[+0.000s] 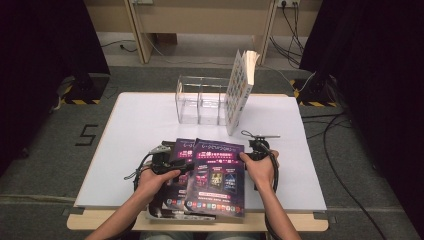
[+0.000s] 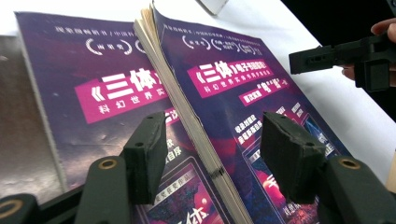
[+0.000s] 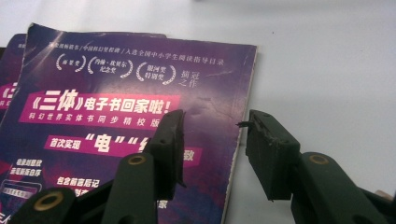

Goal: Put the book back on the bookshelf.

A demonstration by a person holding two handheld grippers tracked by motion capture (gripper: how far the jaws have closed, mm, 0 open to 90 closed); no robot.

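Two purple paperbacks lie overlapped at the table's near edge. The top book [image 1: 217,175] rests partly on the lower book [image 1: 170,202]. My left gripper [image 1: 174,165] is at the top book's left side. Its jaws are open and stand either side of that book's page edge [image 2: 196,126] without pressing it; left gripper [image 2: 214,135]. My right gripper [image 1: 254,150] sits at the top book's right edge, open, with the cover's right border [image 3: 240,121] running up between the jaws; right gripper [image 3: 215,122]. The right gripper [image 2: 327,56] is also across the book in the left gripper view.
A clear acrylic holder [image 1: 199,102] with compartments stands at the back middle of the white table [image 1: 140,130]. A white book [image 1: 239,87] leans upright at its right end. Cables and stands lie on the floor around the table.
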